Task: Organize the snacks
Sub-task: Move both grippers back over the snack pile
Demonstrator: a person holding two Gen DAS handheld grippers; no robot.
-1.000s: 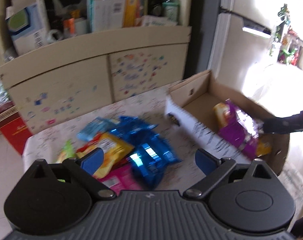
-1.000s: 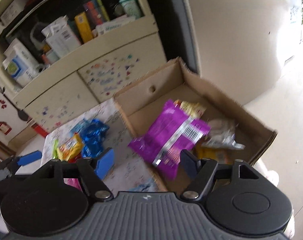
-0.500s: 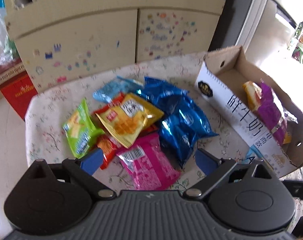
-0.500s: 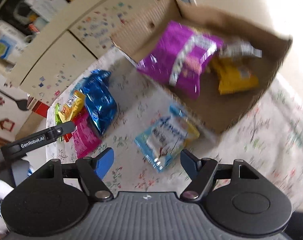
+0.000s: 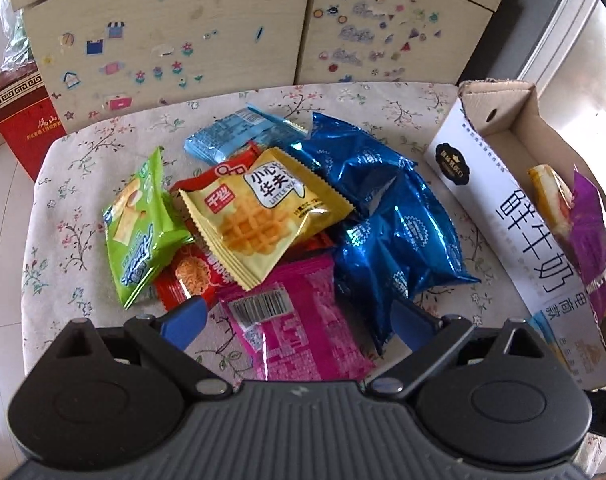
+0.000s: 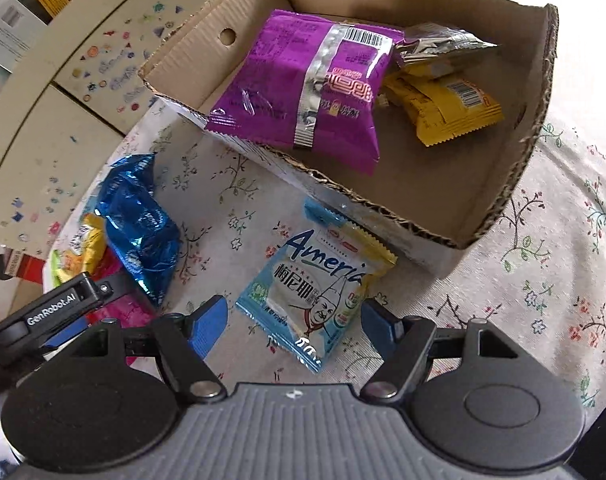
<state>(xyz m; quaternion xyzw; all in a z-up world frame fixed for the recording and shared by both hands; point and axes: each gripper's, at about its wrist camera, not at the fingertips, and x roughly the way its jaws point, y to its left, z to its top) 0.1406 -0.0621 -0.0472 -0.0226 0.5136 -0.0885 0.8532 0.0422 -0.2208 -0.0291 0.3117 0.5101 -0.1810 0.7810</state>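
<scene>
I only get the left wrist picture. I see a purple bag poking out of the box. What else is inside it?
Observer: Next to the purple bag in the cardboard box lie a yellow packet and a crumpled silver wrapper.
Operator: Is any snack hiding right by the box?
Observer: Yes, a light blue packet with a cartoon chef lies on the tablecloth against the box's outer wall.
Operator: Is the other grabber holding it?
Observer: No. The right gripper stands open with that packet between its fingers, not pinched.
Operator: Is the box full?
Observer: No, the near half of its floor is bare cardboard.
</scene>
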